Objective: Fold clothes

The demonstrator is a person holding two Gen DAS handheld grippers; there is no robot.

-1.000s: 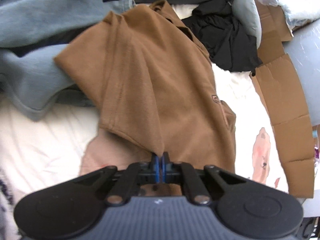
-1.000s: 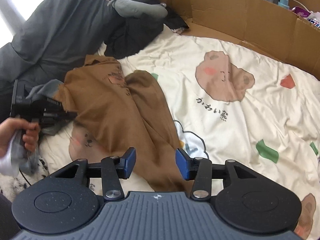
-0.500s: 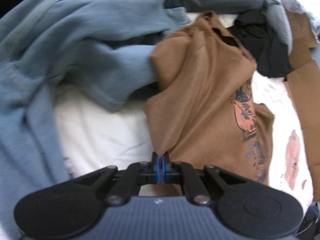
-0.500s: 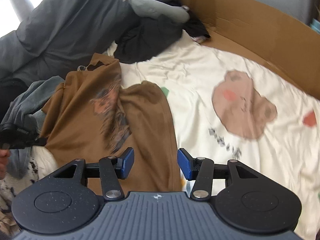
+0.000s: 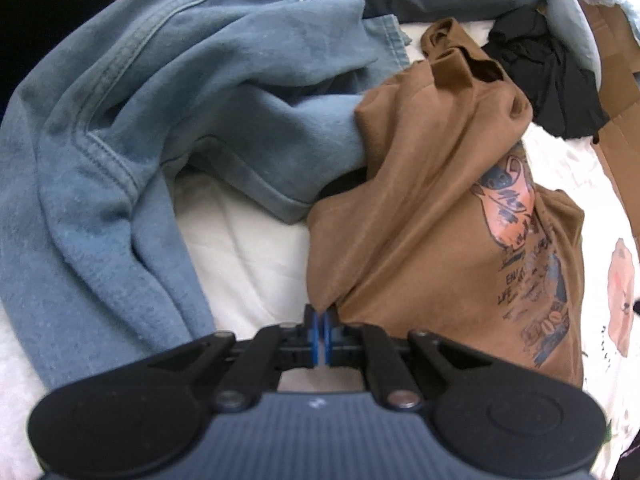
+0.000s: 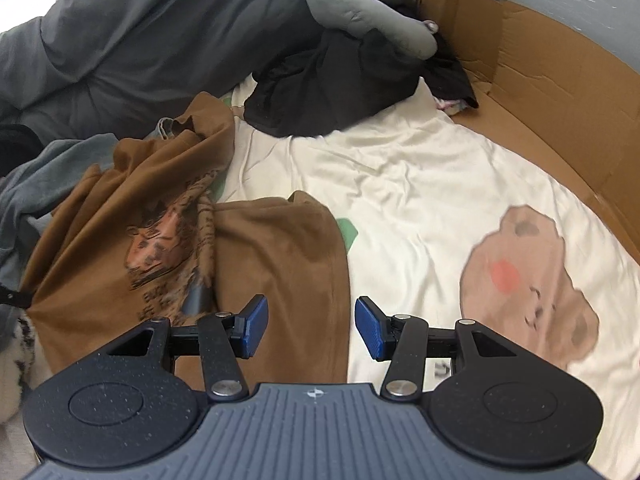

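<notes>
**Left gripper pinching the brown tee, right one wide open over it**

Your left gripper has its 2 blue pads pressed together on a corner of the brown t-shirt, so that side is clamped on fabric. From that pinch the cloth fans up and away toward the collar, which sits crumpled near the far side of the bed sheet.

The shirt lies print-up on the left part of the sheet. You can see the graphic, a pinkish cartoon figure with dark lettering under it, and it's wrinkled along a fold. In the right wrist view the shirt has a deep crease running down its middle, with the right half lying flatter than the left half.

Your right gripper has its jaws well apart, nothing between them. It hangs over the near edge of the shirt, with the left pad above brown cloth and the right pad above bare sheet just beside the shirt's edge. Whether it touches the fabric, I can't tell.

Other stuff around:
- A blue-grey sweatshirt is bunched up on the left, touching the shirt's far left edge.
- A black garment is heaped at the far side of the sheet, near the shirt's collar.
- A dark grey blanket is piled behind that.
- Cardboard runs along the right edge of the bed.
- The sheet has a cartoon bear print to the right of your open gripper.
</notes>
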